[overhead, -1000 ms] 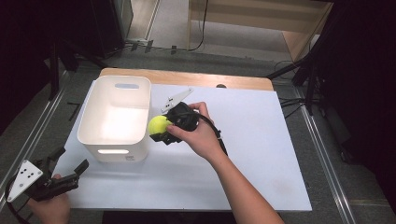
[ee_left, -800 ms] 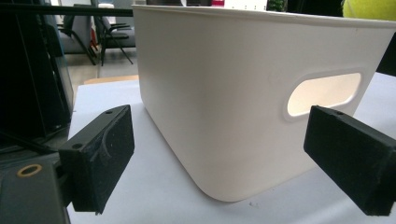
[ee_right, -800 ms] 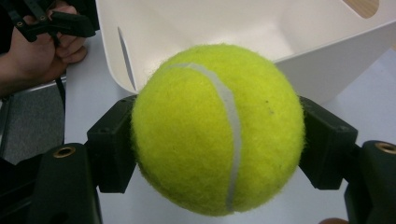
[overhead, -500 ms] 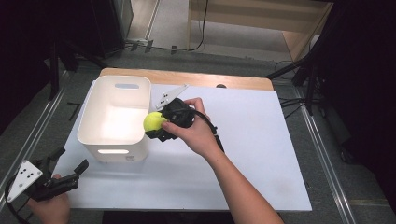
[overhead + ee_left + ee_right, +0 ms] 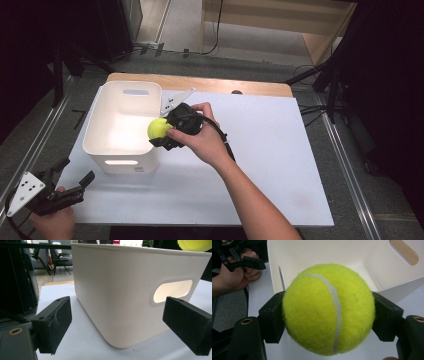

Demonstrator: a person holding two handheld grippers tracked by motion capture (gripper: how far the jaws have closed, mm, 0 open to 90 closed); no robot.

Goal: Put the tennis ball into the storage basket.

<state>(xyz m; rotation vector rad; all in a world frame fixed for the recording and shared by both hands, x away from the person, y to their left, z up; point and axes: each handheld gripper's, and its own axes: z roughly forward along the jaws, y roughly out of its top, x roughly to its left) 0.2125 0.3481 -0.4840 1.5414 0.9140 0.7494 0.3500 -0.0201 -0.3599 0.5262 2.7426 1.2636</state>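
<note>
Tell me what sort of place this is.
Probably a lab or workshop set up for recording handling work. A white board lies on a wooden table flanked by metal rails, cables run across the floor, and office chairs stand behind.

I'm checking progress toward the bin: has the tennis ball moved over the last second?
Yes. In the high view the tennis ball, clamped in the right hand-held gripper, has shifted left, from beside the white bin to over its right rim.
</note>
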